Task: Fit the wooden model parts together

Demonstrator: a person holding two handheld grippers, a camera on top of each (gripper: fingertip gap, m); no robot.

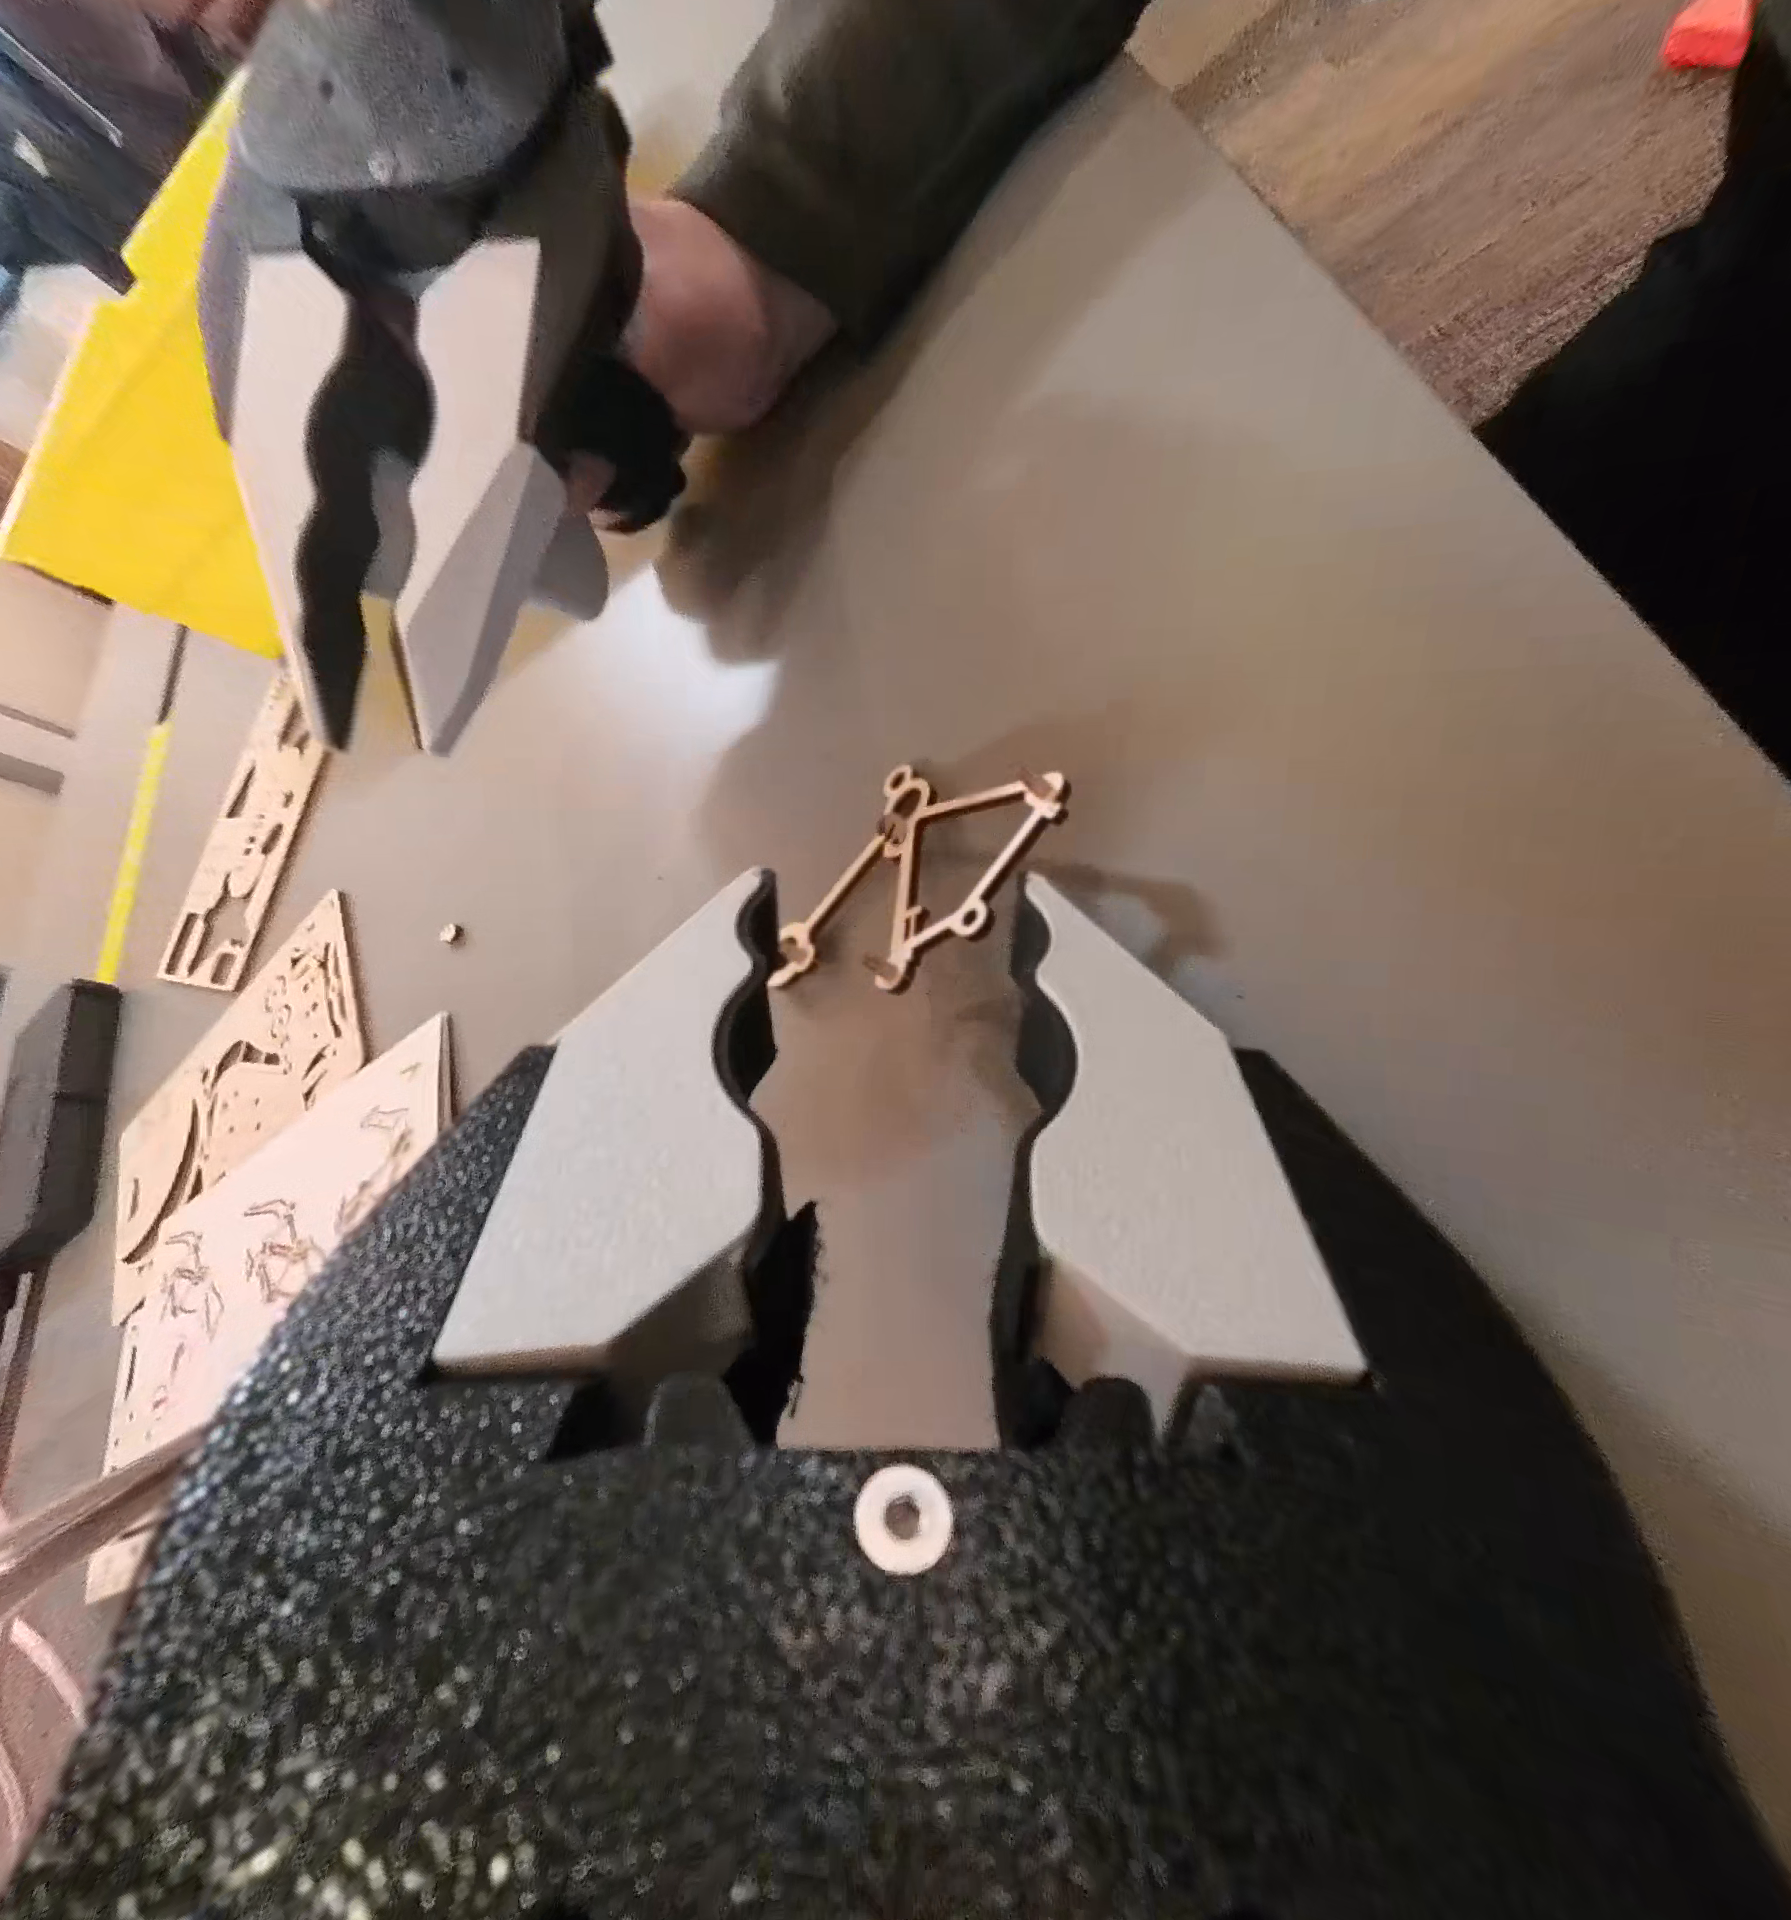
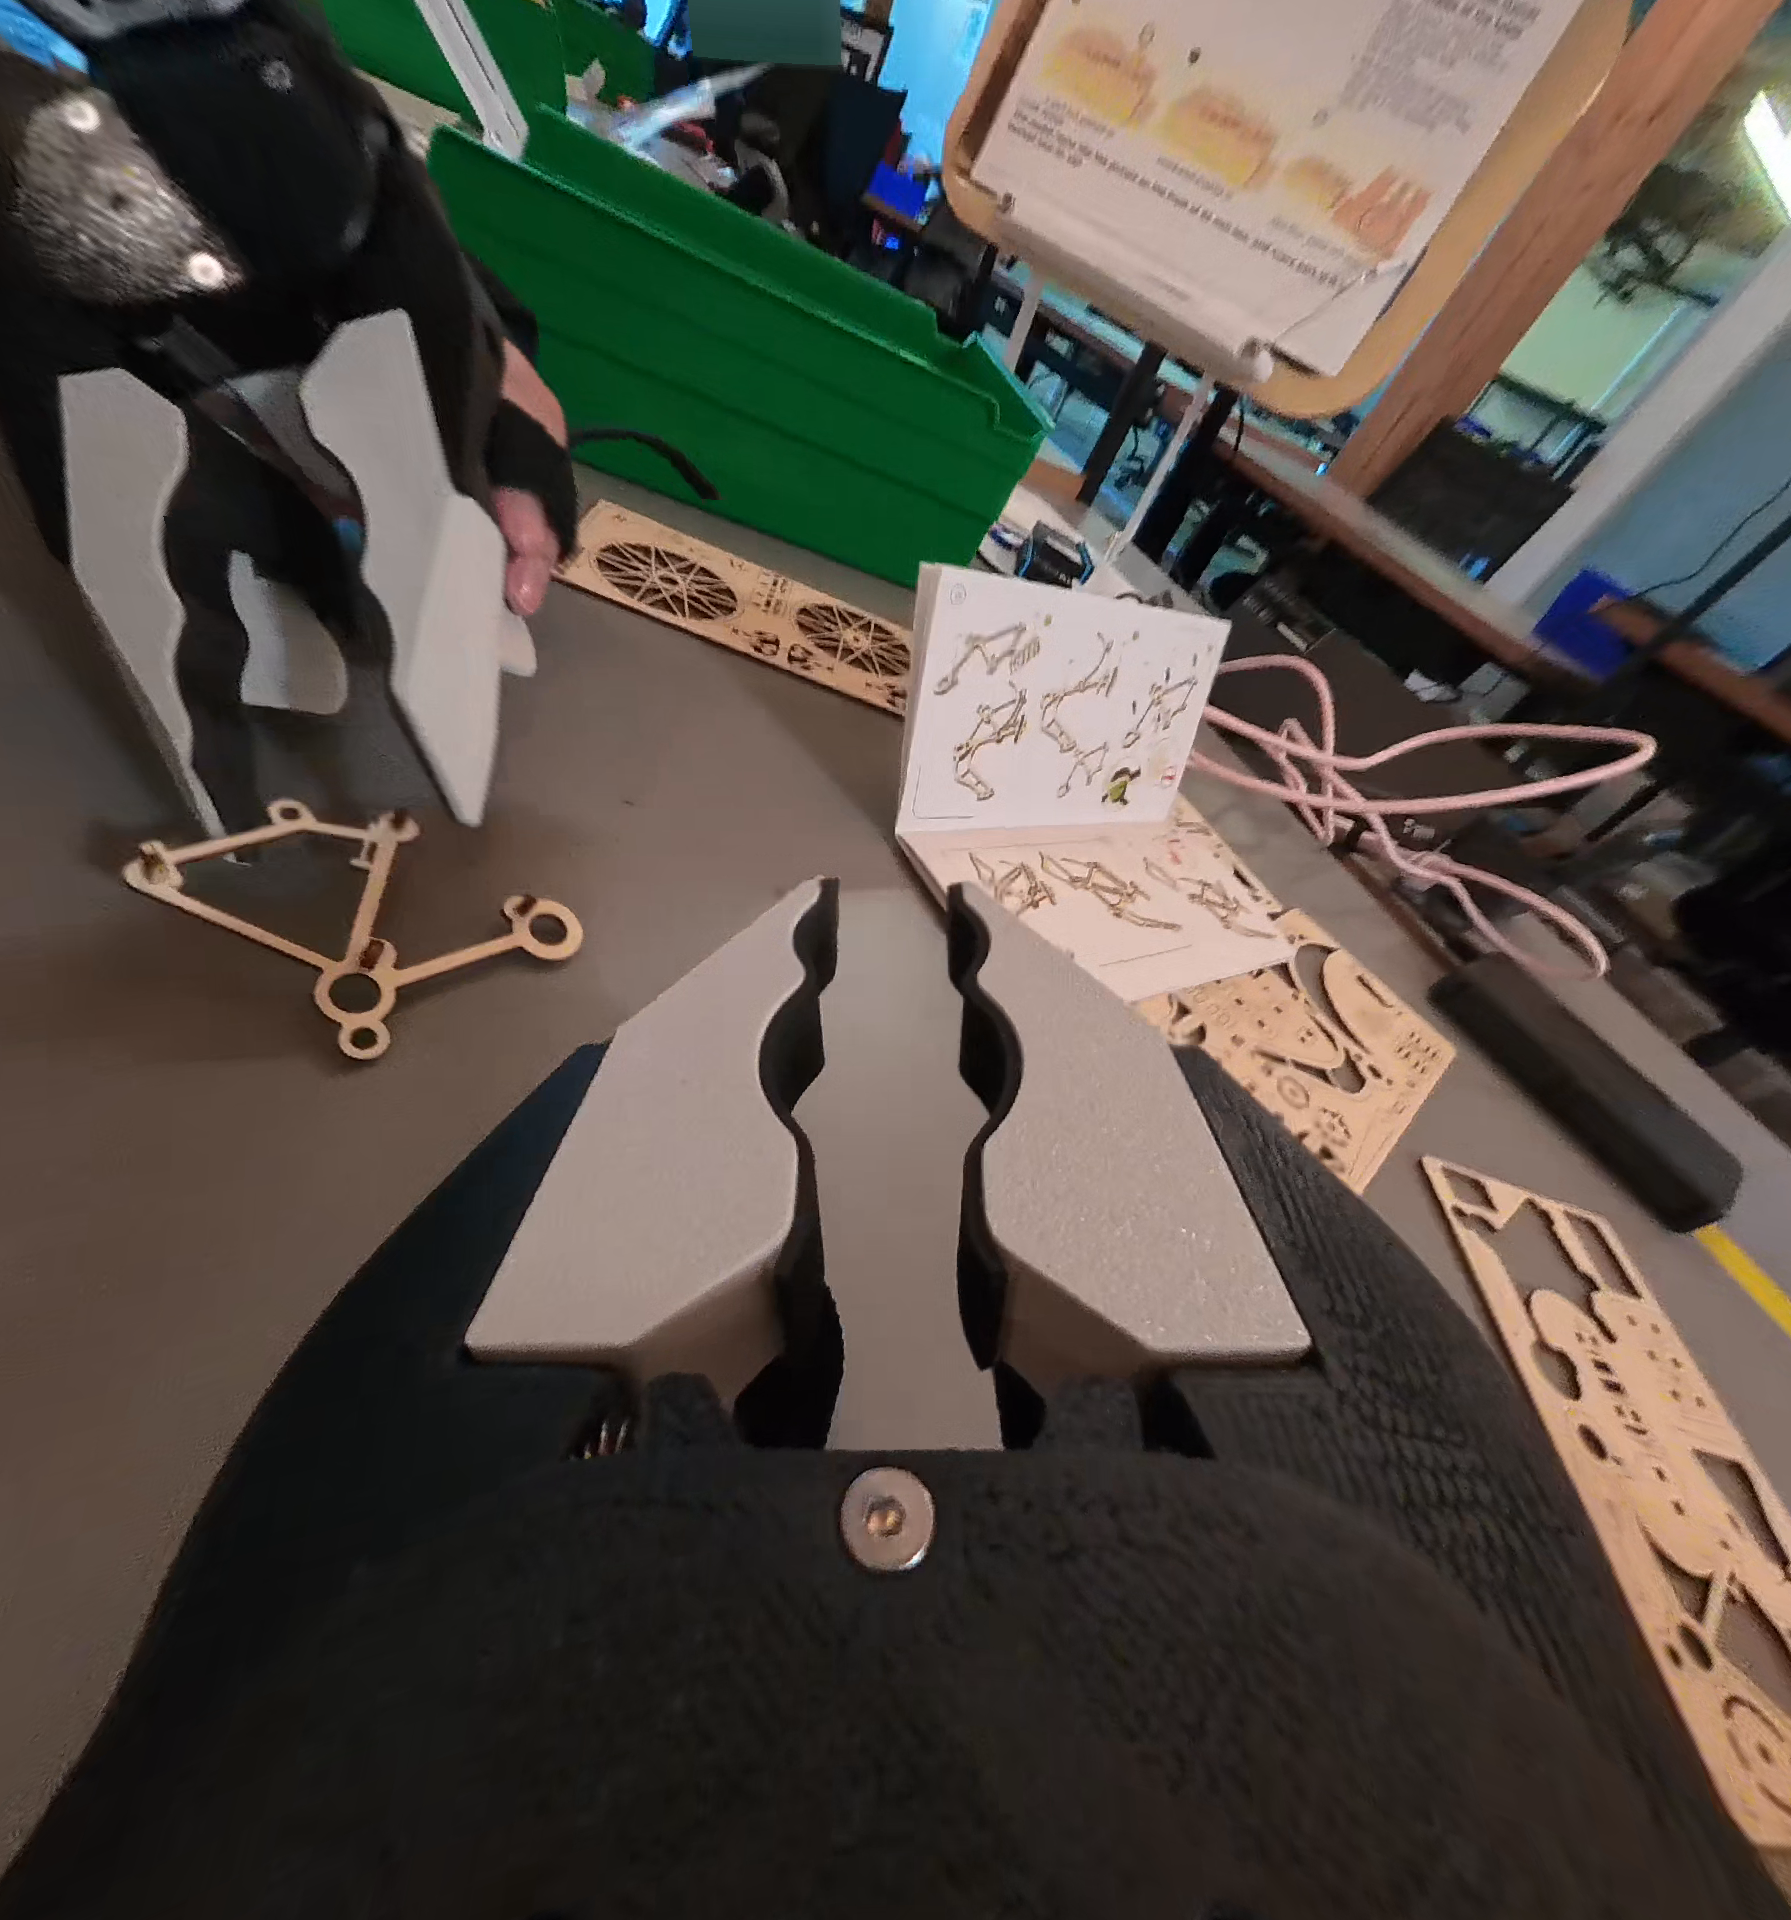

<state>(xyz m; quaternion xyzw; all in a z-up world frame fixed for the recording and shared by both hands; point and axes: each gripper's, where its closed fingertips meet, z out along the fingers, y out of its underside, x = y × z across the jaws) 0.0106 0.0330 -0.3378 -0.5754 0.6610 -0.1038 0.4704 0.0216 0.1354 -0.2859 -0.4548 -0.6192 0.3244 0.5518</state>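
- Here I am over the grey table (image 2: 662, 790), and both my tools are empty right now.
- My left gripper (image 1: 896, 914) has its fingers spread wide, hanging just above the wooden frame (image 1: 922, 883); one end of the frame lies right beside my left fingertip (image 1: 745, 904), but nothing is pinched.
- My right gripper (image 2: 891, 899) has a narrow gap between its pads, nothing but bare table showing through it, off to the side of the frame and pointing toward the open instruction booklet (image 2: 1057, 707).
- The frame lies flat, well in from the table edges: thin bars already joined into a triangle with an arm sticking out, small pegs seated at the joints. So I'd say some fitting is done.
- Plenty left, by my reckoning: the cut wooden sheets (image 2: 1649, 1475) along the table's side edge hold many parts yet, and the wheel sheet (image 2: 745, 613) by the green bin (image 2: 766, 343) looks untouched.
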